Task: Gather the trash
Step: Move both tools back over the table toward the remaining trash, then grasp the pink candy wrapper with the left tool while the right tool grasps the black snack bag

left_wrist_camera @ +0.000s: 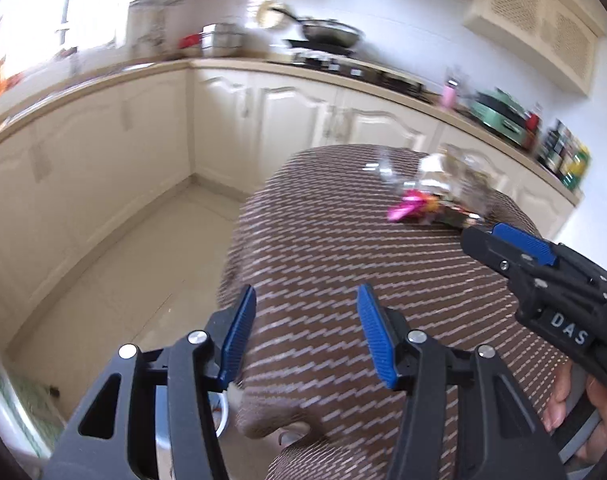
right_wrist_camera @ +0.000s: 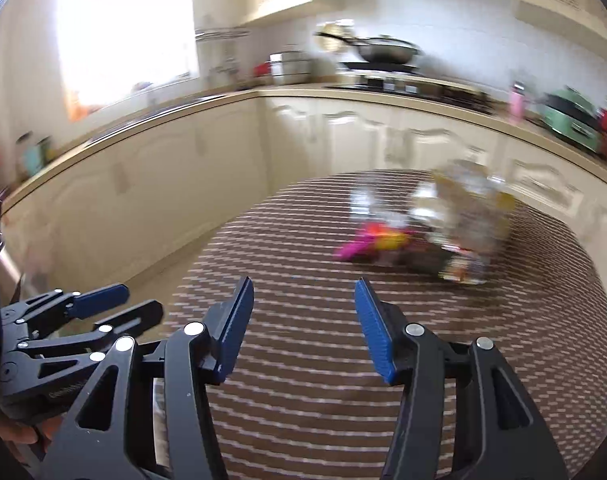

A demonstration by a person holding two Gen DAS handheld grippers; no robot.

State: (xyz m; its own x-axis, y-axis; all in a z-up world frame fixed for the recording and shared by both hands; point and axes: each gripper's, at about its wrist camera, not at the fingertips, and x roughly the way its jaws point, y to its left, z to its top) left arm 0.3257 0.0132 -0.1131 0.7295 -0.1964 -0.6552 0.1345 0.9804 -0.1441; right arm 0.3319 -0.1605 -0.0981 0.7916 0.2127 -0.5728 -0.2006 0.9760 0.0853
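A small pile of trash lies at the far right of a round table with a brown striped cloth (left_wrist_camera: 323,248) (right_wrist_camera: 303,400). It holds a pink wrapper (left_wrist_camera: 405,209) (right_wrist_camera: 353,247), a crumpled clear plastic bag (left_wrist_camera: 451,174) (right_wrist_camera: 463,204) and a dark printed wrapper (left_wrist_camera: 459,219) (right_wrist_camera: 439,262). My left gripper (left_wrist_camera: 305,296) (right_wrist_camera: 137,304) hangs open over the table's near left edge, nothing between its blue pads. My right gripper (right_wrist_camera: 302,284) (left_wrist_camera: 479,236) is open and empty too, over the cloth, short of the pile.
Cream kitchen cabinets and a beige counter (right_wrist_camera: 383,94) curve round behind the table, with a wok (right_wrist_camera: 385,51) on the stove and a green appliance (left_wrist_camera: 499,114). Tiled floor (left_wrist_camera: 135,264) lies left of the table. A white-rimmed round container (left_wrist_camera: 222,412) sits low by the table's edge.
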